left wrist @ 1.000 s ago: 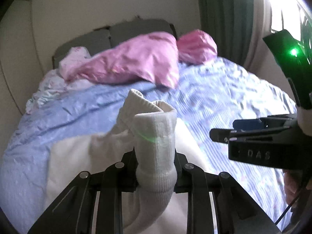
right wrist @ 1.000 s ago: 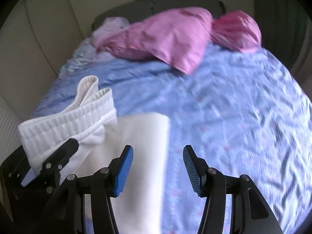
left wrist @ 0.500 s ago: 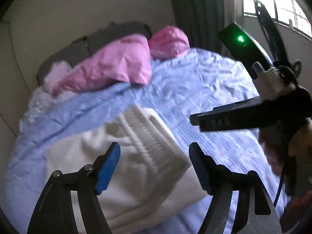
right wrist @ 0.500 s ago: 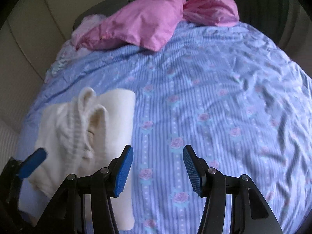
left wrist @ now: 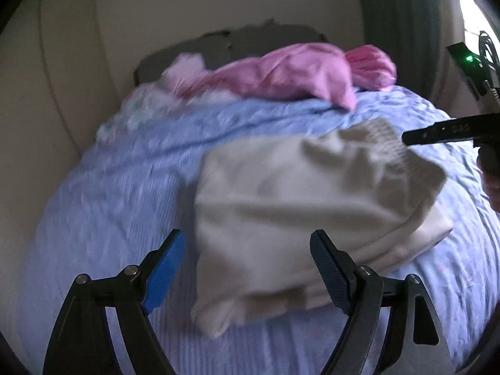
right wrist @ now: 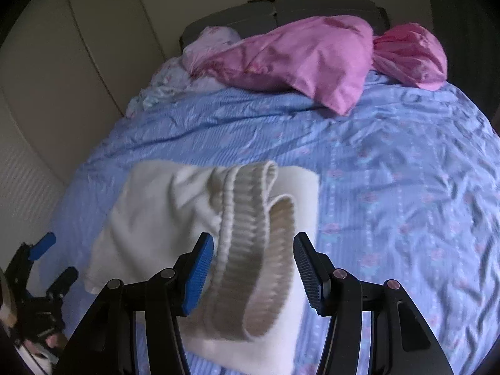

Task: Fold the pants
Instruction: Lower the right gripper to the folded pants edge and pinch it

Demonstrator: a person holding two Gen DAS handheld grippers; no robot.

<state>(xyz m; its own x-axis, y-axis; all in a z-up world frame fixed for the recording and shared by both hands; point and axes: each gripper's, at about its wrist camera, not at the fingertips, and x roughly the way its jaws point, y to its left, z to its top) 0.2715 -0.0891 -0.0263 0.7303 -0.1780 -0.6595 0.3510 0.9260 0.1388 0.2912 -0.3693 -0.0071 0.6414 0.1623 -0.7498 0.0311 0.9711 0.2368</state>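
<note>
Released from the left gripper (left wrist: 247, 257), whose fingers have just been opening wide, white pants (right wrist: 200, 218) are lying folded on the blue-sheeted bed (right wrist: 390, 172) beneath pink pillows (right wrist: 300, 59), right gripper (right wrist: 253, 270) fingers hovering apart over the waistband.

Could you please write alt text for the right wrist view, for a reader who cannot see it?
White pants, folded with the ribbed waistband on top, lie on a bed with a blue striped sheet. The open right gripper hangs over the waistband without pressing it. Pink pillows lie at the headboard, and the left gripper shows at the lower left.
</note>
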